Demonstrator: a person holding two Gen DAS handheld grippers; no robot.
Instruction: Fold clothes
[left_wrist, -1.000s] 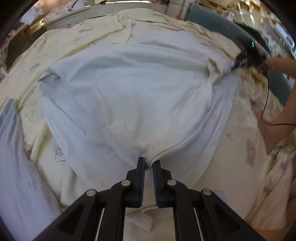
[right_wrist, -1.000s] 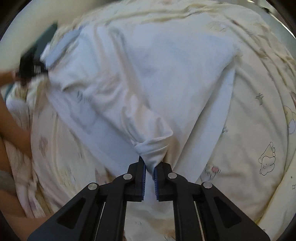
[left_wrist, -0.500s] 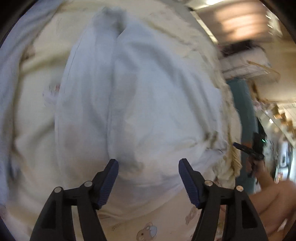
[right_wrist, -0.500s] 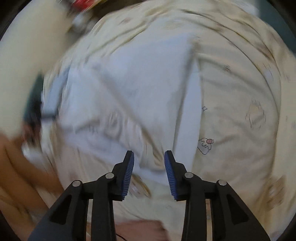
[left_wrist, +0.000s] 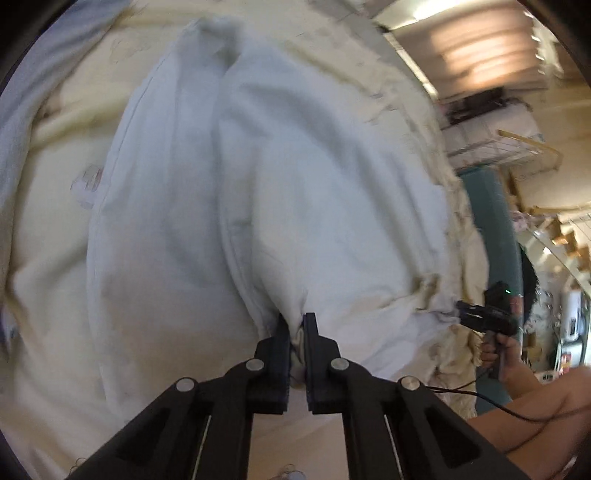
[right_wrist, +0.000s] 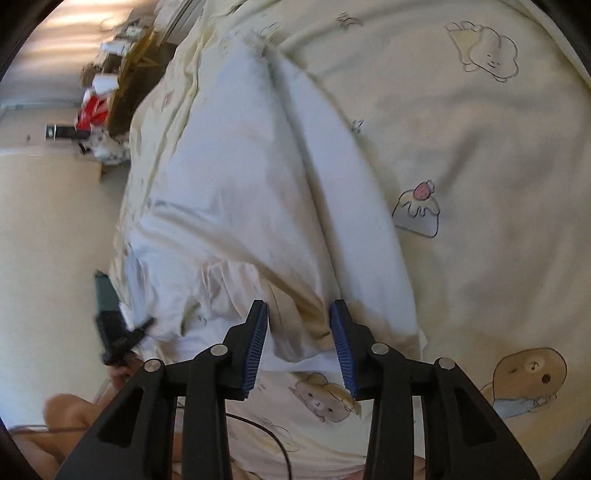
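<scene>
One white garment (left_wrist: 295, 192), lying lengthwise away from both claws on the cartoon-print bed cover (right_wrist: 480, 166): left claw (left_wrist: 294, 325) pinched shut on its near edge, right claw (right_wrist: 300, 325) spread wide, straddling the near hem without gripping.

Black two-fingered tool (right_wrist: 300, 325), ribbed blue pads (right_wrist: 255, 350), silver screws, black cable.
</scene>
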